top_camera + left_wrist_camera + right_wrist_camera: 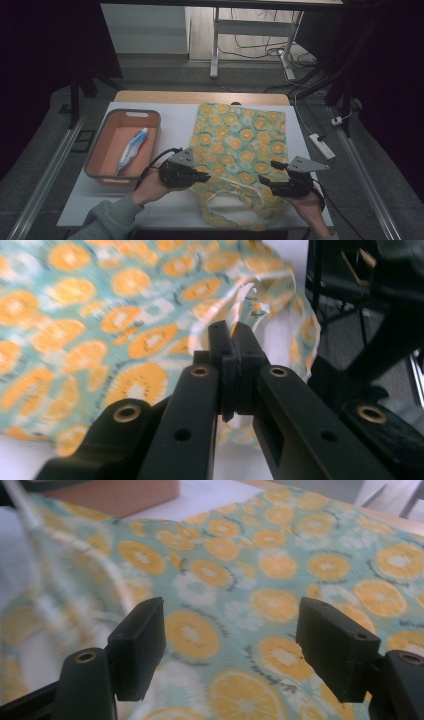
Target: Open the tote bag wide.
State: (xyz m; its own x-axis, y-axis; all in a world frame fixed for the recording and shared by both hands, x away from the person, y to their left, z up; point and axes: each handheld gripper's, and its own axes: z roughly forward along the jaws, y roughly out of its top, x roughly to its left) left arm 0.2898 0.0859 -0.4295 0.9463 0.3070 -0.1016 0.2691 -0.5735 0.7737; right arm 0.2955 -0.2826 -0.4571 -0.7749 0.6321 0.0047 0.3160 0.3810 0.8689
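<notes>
Left tongs [235, 342]: clamped on the tote bag [240, 145] mouth edge.
Right tongs [230, 645]: wide, above the fabric.
Left: opening the bag.

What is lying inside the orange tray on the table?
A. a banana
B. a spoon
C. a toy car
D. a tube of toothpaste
D: the high view shows a white and blue tube of toothpaste lying slantwise on the floor of the orange tray, to the left of the bag with the orange-slice print.
</notes>
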